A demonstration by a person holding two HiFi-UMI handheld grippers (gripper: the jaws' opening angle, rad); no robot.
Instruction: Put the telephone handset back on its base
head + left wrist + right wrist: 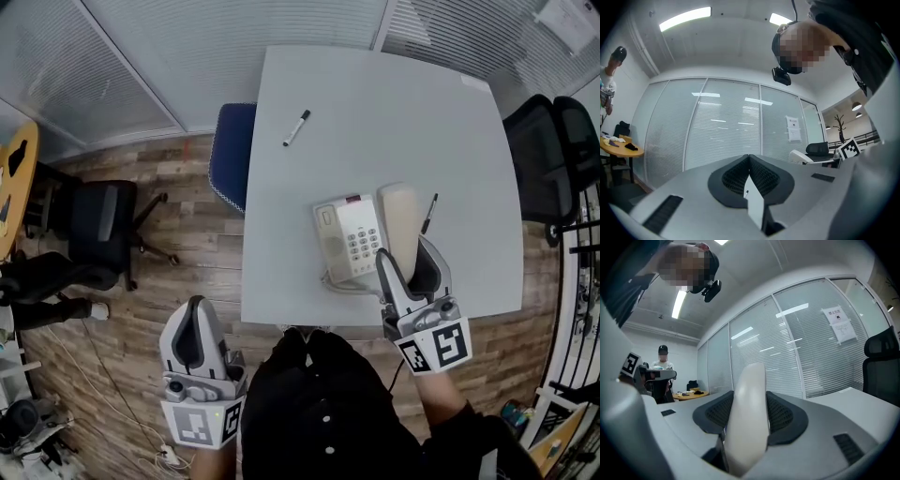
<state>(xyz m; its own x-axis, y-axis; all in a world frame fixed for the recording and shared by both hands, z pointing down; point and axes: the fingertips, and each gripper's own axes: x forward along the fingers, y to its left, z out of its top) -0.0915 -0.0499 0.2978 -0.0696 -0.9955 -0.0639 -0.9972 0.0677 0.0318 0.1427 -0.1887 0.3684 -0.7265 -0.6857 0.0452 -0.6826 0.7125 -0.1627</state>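
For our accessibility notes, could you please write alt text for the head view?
From above, the right hand-held gripper clamps a cream telephone handset just right of its base on a grey table. The left hand-held gripper hangs shut off the table, empty.

In the head view the near end of the handset (pixel 398 211) is hidden between the jaws of the right gripper (pixel 408 248), and the right edge cuts off the black office chair (pixel 553 150). Print on the notice (pixel 838 324) on the glass wall (pixel 797 348) is too small to read.
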